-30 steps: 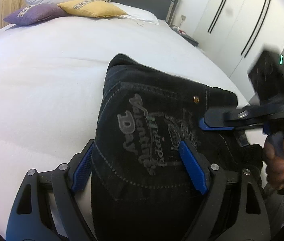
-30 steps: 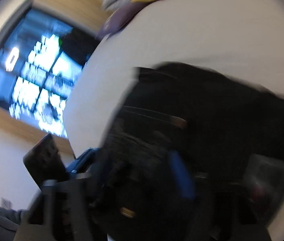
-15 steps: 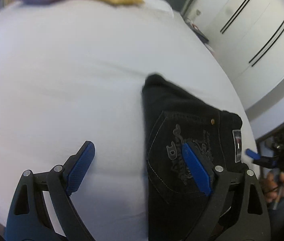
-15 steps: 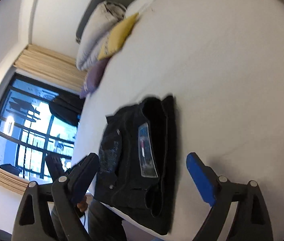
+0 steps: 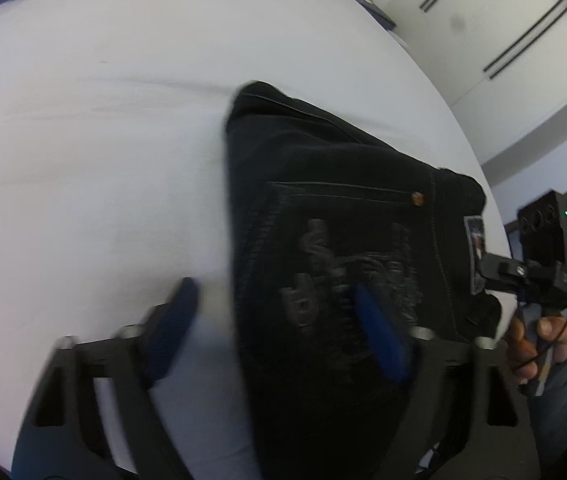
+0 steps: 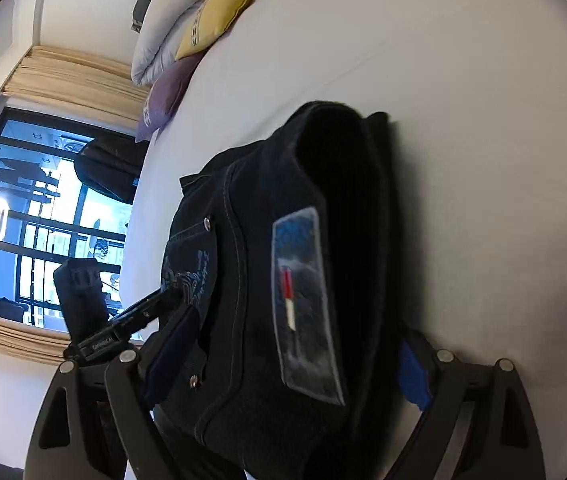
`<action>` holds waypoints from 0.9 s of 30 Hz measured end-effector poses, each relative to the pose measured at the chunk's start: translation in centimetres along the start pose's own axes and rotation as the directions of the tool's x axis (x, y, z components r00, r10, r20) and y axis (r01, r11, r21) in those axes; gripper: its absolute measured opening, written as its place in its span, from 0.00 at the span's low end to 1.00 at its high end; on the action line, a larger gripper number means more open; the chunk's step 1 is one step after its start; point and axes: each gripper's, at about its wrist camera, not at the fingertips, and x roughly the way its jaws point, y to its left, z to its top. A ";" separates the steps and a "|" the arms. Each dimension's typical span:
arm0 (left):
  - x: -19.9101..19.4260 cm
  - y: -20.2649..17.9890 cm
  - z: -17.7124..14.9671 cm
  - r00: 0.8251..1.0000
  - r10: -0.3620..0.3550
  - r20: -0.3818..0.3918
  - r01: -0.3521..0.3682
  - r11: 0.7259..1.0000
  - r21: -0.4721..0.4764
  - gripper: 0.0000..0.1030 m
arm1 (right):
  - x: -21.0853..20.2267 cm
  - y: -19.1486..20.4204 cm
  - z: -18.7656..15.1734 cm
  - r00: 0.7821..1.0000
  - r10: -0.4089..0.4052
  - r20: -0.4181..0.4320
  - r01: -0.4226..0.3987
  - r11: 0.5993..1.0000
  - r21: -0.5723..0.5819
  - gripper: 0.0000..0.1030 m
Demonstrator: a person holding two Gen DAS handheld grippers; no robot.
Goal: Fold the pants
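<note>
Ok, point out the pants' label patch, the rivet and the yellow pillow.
label patch (image 6: 307, 300), right wrist view, its middle.
rivet (image 5: 417, 198), left wrist view, its head.
yellow pillow (image 6: 223, 10), right wrist view, its face.

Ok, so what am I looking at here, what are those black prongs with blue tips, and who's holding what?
No robot here: a person holds a two-finger tool in each hand, with a wide-angle camera on each looking along its fingers. One picture is from the left tool, the other from the right tool; the black prongs with blue pads are that tool's own fingers. The left view also shows the person's right hand gripping the other tool. Dark folded pants lie on a white bed, with cushions at its head. Nothing is gripped: both tools stand open with pants between the fingers, the left astride one edge. The left's jaws have just been closing, the right's opening.
</note>
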 end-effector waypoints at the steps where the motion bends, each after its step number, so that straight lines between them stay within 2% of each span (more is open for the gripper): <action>1: 0.1 -0.2 0.1 1.000 -0.017 -0.008 0.017 1.000 -0.002 0.46 | -0.1 -0.1 0.1 1.000 0.006 0.007 -0.006 1.000 0.014 0.82; 2: 0.0 -0.4 0.2 1.000 -0.005 -0.006 0.005 1.000 -0.001 0.45 | -0.3 -0.3 0.1 1.000 0.016 0.016 -0.017 0.999 0.033 0.78; 4: 0.0 -0.6 0.2 1.000 0.008 -0.003 -0.008 1.000 0.005 0.43 | -0.5 -0.8 0.0 1.000 0.014 0.026 -0.016 0.998 0.060 0.49; 5: 0.1 -0.6 0.2 1.000 0.005 0.002 -0.005 1.000 0.000 0.41 | -0.6 -1.2 -0.1 1.000 -0.004 0.030 0.002 0.998 0.070 0.41; 7: -0.1 -1.0 0.0 1.000 0.009 0.016 -0.009 1.000 0.006 0.34 | -1.0 -1.7 -0.5 0.999 -0.003 0.045 0.000 0.997 0.073 0.33; 9: -0.4 -1.9 -0.1 0.999 0.032 0.032 -0.033 0.999 0.029 0.27 | -1.2 -1.2 -0.7 0.998 -0.023 0.062 0.020 0.999 0.044 0.29; 11: -0.6 -3.1 -0.1 0.997 0.057 0.047 -0.059 0.997 0.054 0.18 | -1.3 0.4 -1.0 0.992 -0.090 0.086 0.093 0.995 -0.031 0.25; 13: -1.2 -3.9 0.1 0.996 0.064 0.069 -0.068 0.995 0.066 0.15 | -1.9 2.2 -1.1 0.985 -0.129 0.115 0.141 0.985 -0.095 0.21; 17: -3.6 -5.4 1.3 0.990 0.041 0.137 -0.052 0.996 0.075 0.14 | -4.1 5.0 -0.5 0.975 -0.122 0.186 0.154 0.974 -0.166 0.20; 21: -5.9 -8.0 4.9 0.971 0.074 0.226 -0.107 0.985 0.135 0.15 | -6.6 7.7 1.7 0.955 -0.118 0.271 0.188 0.950 -0.250 0.20; 25: -4.2 -9.7 8.5 0.959 0.135 0.250 -0.178 0.971 0.159 0.16 | -7.6 8.2 5.6 0.937 -0.148 0.316 0.240 0.932 -0.273 0.20; 27: -2.4 -9.8 9.8 0.957 0.165 0.240 -0.205 0.966 0.154 0.16 | -7.1 7.3 7.3 0.935 -0.164 0.315 0.253 0.931 -0.263 0.20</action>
